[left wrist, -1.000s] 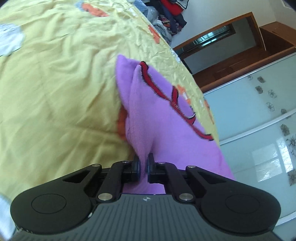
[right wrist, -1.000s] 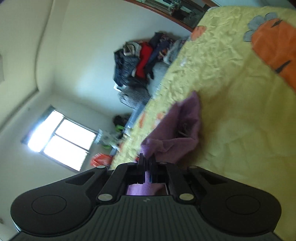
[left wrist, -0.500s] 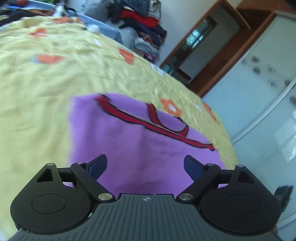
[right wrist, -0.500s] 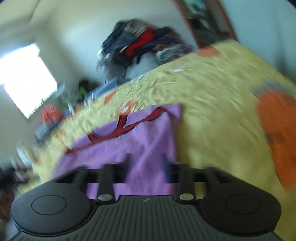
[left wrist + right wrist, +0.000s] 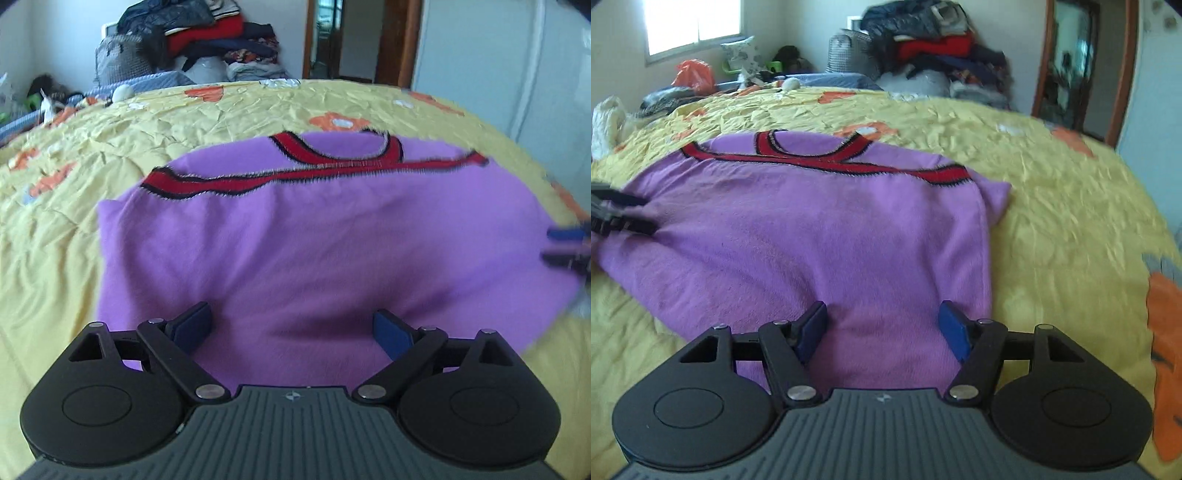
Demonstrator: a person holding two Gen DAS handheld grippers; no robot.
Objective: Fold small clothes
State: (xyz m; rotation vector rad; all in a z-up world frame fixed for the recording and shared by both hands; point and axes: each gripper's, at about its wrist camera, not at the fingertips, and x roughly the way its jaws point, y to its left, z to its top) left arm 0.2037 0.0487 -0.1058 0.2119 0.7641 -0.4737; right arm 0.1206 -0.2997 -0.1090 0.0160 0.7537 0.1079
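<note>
Purple top's point(image 5: 314, 243) near hem behind left gripper point(image 5: 291, 328)

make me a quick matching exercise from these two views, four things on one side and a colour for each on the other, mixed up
Things:
1. garment
2. trim on the garment
3. bedspread
4. pads of the left gripper

Colours:
A. yellow
B. blue
C. purple
D. red

Pairs: 1-C, 2-D, 3-A, 4-B
</note>
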